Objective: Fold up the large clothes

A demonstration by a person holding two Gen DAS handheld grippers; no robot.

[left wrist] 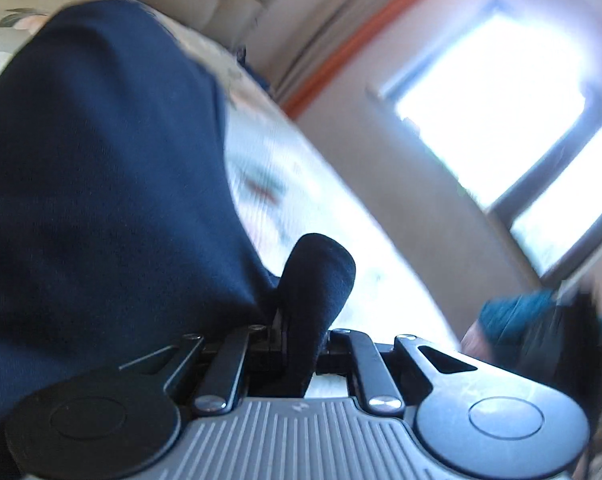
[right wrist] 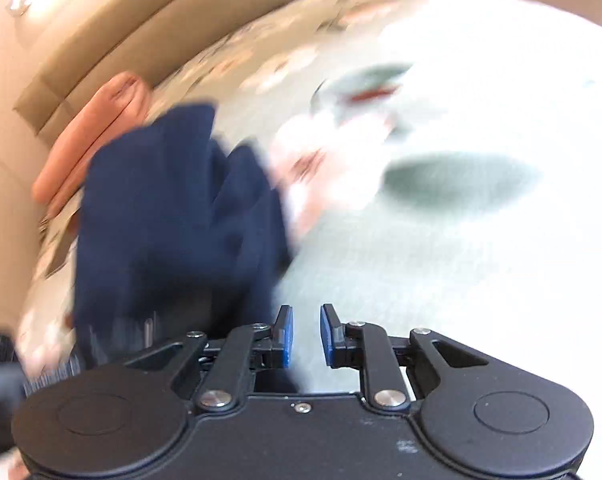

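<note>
Pinching the navy garment (left wrist: 101,180), left gripper (left wrist: 279,320) jaws clamp; right gripper (right wrist: 305,334) jaws spread, empty.

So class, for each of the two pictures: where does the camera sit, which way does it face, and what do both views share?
Left wrist: sits on the left gripper, facing along its fingers across the bed toward a window; jaws shut on the navy garment.
Right wrist: sits on the right gripper, facing down onto the bed; jaws open, nothing between them.
Shared: the navy garment, flowered bedcover, padded headboard.
</note>
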